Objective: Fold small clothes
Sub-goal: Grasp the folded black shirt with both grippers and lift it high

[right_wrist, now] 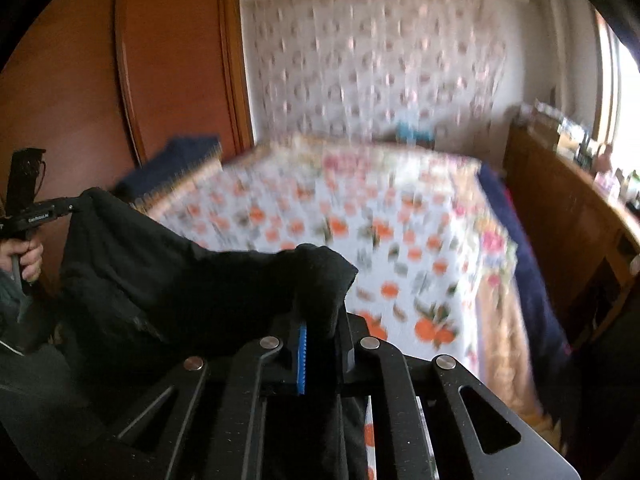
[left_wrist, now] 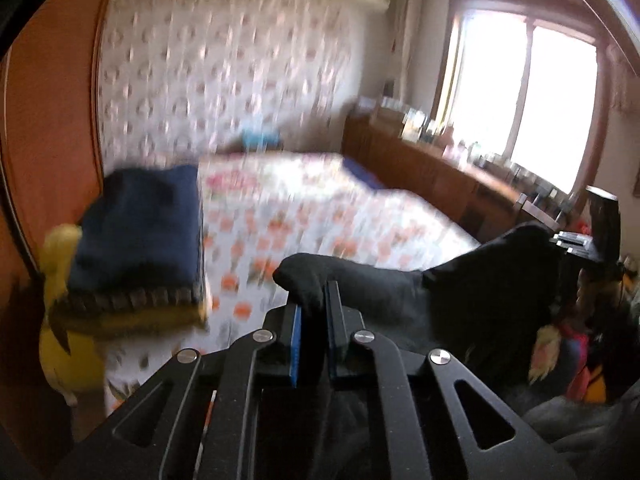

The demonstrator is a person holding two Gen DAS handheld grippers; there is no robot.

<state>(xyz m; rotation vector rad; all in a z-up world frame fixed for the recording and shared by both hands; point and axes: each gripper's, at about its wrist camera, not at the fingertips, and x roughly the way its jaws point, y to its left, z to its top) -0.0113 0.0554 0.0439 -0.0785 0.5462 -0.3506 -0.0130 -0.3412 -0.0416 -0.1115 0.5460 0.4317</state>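
A black garment (left_wrist: 460,292) hangs stretched between both grippers above the bed. My left gripper (left_wrist: 313,300) is shut on one corner of it, the cloth pinched between the blue pads. My right gripper (right_wrist: 320,320) is shut on the other corner of the black garment (right_wrist: 168,280), which drapes over its fingers. In the left wrist view the right gripper (left_wrist: 576,246) shows at the far right, holding the cloth's other end. In the right wrist view the left gripper (right_wrist: 60,210) shows at the far left, held by a hand (right_wrist: 24,260).
A bed with an orange-patterned sheet (right_wrist: 360,232) fills the middle. A stack of folded clothes, dark blue on top and yellow beneath (left_wrist: 140,248), sits at its left edge. A wooden wardrobe (right_wrist: 120,80) stands left, a wooden cabinet with clutter (left_wrist: 440,168) right under the window.
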